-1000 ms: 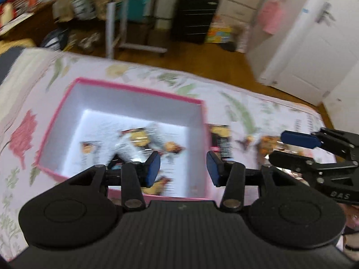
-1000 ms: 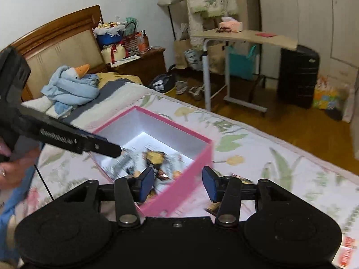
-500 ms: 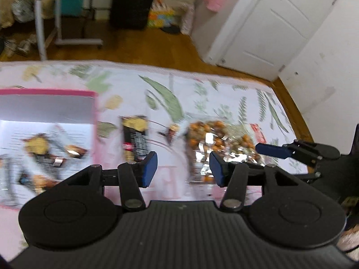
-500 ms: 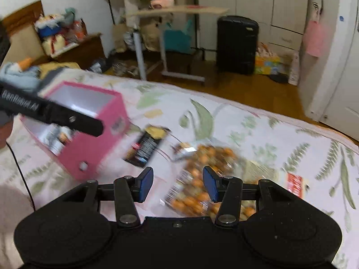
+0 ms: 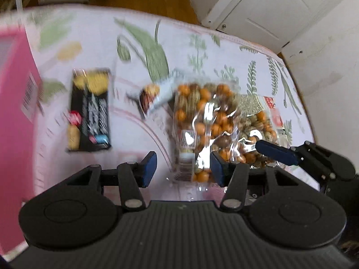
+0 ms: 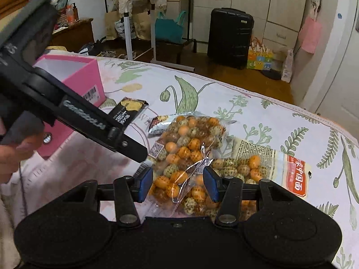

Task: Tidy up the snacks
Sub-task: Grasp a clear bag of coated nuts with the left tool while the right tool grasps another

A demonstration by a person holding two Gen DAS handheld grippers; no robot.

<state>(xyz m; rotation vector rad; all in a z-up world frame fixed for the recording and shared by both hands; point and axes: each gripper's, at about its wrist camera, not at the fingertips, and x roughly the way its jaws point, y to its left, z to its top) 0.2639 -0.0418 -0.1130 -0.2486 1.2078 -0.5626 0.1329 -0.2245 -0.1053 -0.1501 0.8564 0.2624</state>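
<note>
Two clear bags of orange and speckled round snacks [image 5: 208, 121] [image 6: 190, 148] lie on the floral bedspread. A black snack packet [image 5: 90, 109] [image 6: 126, 109] and a small silver packet [image 5: 152, 96] [image 6: 158, 122] lie left of them. The pink box [image 5: 13, 116] [image 6: 71, 76] stands at the far left. My left gripper [image 5: 182, 169] is open and empty just above the near end of the left bag. My right gripper [image 6: 177, 183] is open, its jaws on either side of the bags' near end, its finger [image 5: 276, 152] seen from the left wrist.
The bed's far edge [image 6: 246, 89] drops to a wooden floor. Beyond stand a rolling table [image 6: 157, 0], a black suitcase [image 6: 230, 35] and a white door [image 5: 269, 11]. My left gripper's body [image 6: 67, 107] crosses the right wrist view.
Both grippers have swung right from over the pink box to the snack bags and come down close to them. Both jaws stay open and empty.
</note>
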